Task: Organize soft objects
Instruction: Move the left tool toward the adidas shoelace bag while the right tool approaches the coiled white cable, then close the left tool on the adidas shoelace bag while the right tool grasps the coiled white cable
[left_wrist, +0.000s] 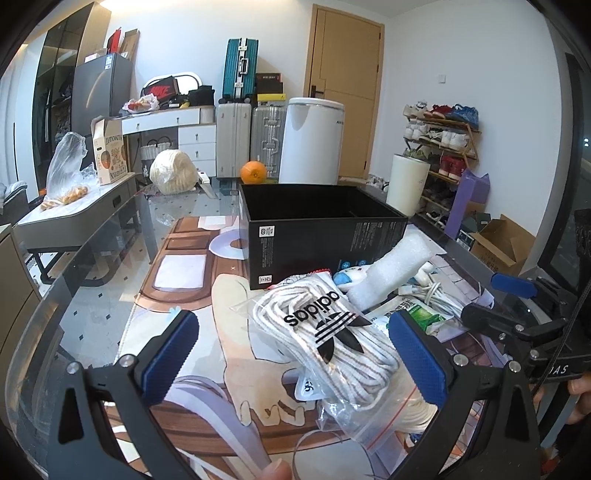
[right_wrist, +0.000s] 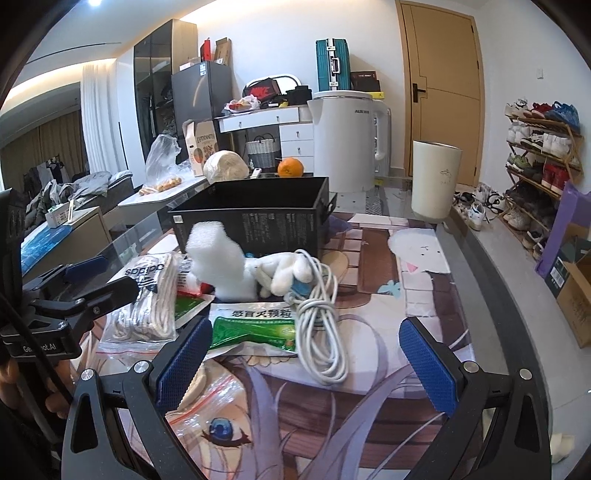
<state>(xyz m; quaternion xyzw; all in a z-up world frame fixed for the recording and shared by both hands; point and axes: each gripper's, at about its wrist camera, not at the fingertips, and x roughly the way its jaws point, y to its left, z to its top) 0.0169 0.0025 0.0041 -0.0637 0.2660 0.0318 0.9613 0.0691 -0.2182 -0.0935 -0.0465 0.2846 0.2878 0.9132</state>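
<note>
A clear zip bag of white adidas shoelaces (left_wrist: 332, 339) lies on the table between the fingers of my open left gripper (left_wrist: 293, 354); it also shows in the right wrist view (right_wrist: 147, 302). Behind it stands an open black box (left_wrist: 317, 229), also in the right wrist view (right_wrist: 255, 218). A white foam block (right_wrist: 218, 258), a white plush toy (right_wrist: 280, 273), a coiled white cable (right_wrist: 321, 325) and a green medicine packet (right_wrist: 255, 328) lie in front of my open, empty right gripper (right_wrist: 303, 354).
A white kettle (right_wrist: 347, 140), a cream cup (right_wrist: 436, 181), an orange (right_wrist: 290, 167) and a wrapped round bundle (right_wrist: 225, 166) stand beyond the box. The glass table edge (right_wrist: 480, 258) runs along the right; a shoe rack (right_wrist: 543, 155) stands past it.
</note>
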